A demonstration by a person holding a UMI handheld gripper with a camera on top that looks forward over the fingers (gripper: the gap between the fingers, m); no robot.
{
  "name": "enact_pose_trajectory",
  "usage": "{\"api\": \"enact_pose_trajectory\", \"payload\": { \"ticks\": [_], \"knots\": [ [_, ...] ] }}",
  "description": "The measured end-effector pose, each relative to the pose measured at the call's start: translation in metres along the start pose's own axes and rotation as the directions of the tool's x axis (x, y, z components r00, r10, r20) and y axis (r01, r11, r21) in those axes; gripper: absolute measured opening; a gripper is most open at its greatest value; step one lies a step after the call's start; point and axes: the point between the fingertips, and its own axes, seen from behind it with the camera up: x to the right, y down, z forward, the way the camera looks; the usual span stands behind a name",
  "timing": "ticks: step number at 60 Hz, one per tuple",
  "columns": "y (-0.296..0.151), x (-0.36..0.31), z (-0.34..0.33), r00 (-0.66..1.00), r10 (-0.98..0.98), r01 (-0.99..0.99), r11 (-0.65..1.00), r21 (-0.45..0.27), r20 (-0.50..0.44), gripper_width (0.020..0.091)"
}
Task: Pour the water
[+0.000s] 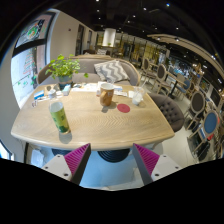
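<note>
Bottle waits on the bench, claw far back and holding nothing.

The bottle (60, 117) stands up tall, cap on top, near the left end of the wooden bench (100, 128). It is ahead of the claw (110, 158) and off to its left, well apart. A cup (106, 95) stands further back, near the middle, with a plant (64, 68) behind. The claw's two pads are wide apart. I think it must go forward and left first.

Green bottle (60, 117), pale wood table (100, 128), magenta gripper (110, 160) pads.
</note>
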Motion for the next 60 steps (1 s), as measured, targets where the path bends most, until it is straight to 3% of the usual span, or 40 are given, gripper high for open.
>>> {"api": "enact_pose_trajectory", "payload": {
  "ticks": [16, 29, 46, 50, 60],
  "knots": [
    [0.031, -0.140, -0.004, 0.993, 0.049, -0.044, 0.998, -0.048, 0.106, 0.0858],
    [-0.017, -0.211, 0.045, 0.988, 0.035, -0.044, 0.997, 0.057, 0.152, 0.0857],
    [-0.069, -0.234, 0.143, 0.983, 0.086, -0.114, 0.979, 0.170, 0.162, 0.0853],
    [-0.073, -0.236, 0.158, 0.983, 0.083, -0.115, 0.974, 0.195, 0.165, 0.0789],
    [-0.086, -0.241, 0.170, 0.984, 0.047, -0.092, 0.961, 0.262, 0.174, 0.0549]
  ]
}}
